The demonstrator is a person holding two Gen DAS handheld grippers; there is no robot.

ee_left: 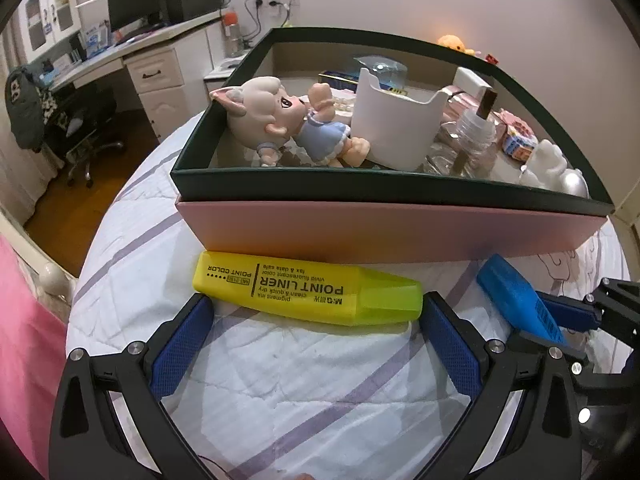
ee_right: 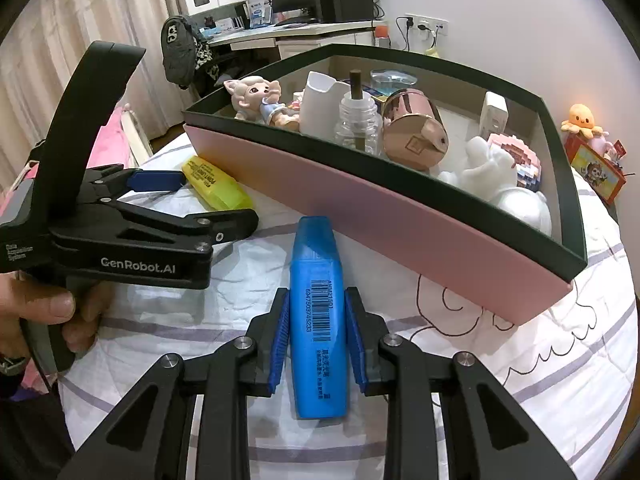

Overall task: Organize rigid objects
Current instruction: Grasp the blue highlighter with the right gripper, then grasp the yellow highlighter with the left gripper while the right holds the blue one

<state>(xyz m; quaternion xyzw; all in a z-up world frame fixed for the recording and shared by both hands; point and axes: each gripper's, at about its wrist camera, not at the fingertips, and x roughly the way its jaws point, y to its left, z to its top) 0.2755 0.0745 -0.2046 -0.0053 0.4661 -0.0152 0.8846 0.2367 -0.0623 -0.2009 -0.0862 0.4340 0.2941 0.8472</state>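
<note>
Right wrist view: right hand-held gripper (ee_right: 316, 332) clamps the blue highlighter (ee_right: 318, 320) on the bed (ee_right: 540, 360); left hand-held gripper (ee_left: 316, 320), wide open, flanks the yellow highlighter (ee_left: 308, 288). Next, probably: lift into the box (ee_right: 400, 216).

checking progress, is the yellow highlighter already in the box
No, the yellow highlighter lies on the bedsheet outside the box.

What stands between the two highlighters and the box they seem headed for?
Only the box's near wall; both lie against its base, so each must go over the rim. The left gripper brackets the yellow highlighter lengthwise, jaws open; the right gripper flanks the blue highlighter.
</note>
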